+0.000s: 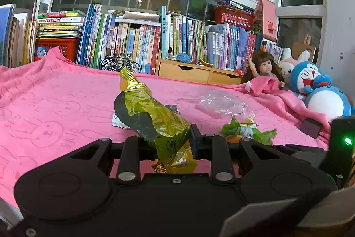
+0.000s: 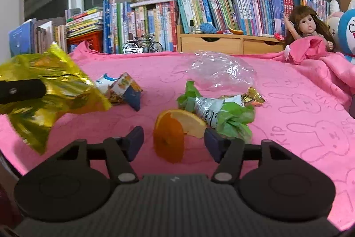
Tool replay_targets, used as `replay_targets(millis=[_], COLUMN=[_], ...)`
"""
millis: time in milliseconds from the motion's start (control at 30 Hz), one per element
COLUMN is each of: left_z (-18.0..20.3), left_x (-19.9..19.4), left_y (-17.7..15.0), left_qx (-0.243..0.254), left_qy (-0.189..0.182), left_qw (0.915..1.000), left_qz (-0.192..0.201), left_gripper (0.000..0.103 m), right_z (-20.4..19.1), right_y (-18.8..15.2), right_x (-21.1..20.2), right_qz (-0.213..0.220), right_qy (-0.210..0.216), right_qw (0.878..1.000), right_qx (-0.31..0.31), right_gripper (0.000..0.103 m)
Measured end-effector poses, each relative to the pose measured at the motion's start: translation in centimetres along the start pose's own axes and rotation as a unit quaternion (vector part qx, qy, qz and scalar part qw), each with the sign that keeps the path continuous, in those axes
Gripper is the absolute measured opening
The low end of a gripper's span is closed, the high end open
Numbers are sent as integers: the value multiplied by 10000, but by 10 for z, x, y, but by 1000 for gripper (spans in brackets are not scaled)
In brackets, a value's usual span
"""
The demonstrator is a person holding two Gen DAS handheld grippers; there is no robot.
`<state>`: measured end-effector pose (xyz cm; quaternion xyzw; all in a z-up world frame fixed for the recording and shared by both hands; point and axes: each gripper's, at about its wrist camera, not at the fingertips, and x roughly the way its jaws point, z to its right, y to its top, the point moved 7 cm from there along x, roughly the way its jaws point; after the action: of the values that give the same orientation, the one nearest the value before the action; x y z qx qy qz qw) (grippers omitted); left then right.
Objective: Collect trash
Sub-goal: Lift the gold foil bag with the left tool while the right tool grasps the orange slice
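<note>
**Midway through the pickup: one wrapper caught, orange peel next**

Already clamped: left gripper, jaws drawn narrow on the yellow foil bag, pads pressing its crumpled neck, bag sticking up and forward between the fingers. Seen from the right wrist, same bag hanging clear of the pink blanket near its left edge, lifted rather than resting.

Right gripper standing wide, holding nothing, fingers either side of the orange peel; pads apart from the peel, not yet pressing. Peel curled, one slice-like flap upright, sitting on the blanket close to the near edge.

Judged step: carrying off the first piece with the left, lining up the second with the right. Next move likely calls for closing on the peel squarely across its curl, low enough to catch the rind and not pinch the cloth beneath. No bin visible in either view, so no telling where the catch goes.

Just behind the peel, touching or nearly so: green-and-white wrapper with a gold foil scrap beside it. Further back toward the middle, clear plastic bag. To the left, blue-and-orange snack packet.

Open room: bare blanket to the right of the peel and along the near edge. Far edge crowded by books, doll at the far right corner.
</note>
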<state>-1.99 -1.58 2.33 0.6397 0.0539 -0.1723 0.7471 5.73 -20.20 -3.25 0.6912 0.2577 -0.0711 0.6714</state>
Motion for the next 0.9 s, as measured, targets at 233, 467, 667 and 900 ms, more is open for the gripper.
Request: replay_targets(millis=[233, 467, 667, 900], left_z=[-5, -10, -10, -9], left_x=[-7, -18, -28, -37], left_y=[-3, -9, -15, -18], left_qx=[29, -11, -86, -99], left_qy=[75, 81, 28, 7], left_qw=[10000, 10000, 9999, 9998], left_qz=[19, -29, -107, -144], left_gripper=[25, 25, 25, 25], right_z=[-12, -26, -35, -41], right_y=[-5, -4, -7, -8], right_x=[-2, -19, -32, -41], right_qz=[-18, 93, 131, 172], right_qy=[105, 313, 435, 563], right_qw=[9999, 9992, 9982, 9972], right_qx=[-82, -227, -391, -467], right_gripper=[25, 15, 12, 12])
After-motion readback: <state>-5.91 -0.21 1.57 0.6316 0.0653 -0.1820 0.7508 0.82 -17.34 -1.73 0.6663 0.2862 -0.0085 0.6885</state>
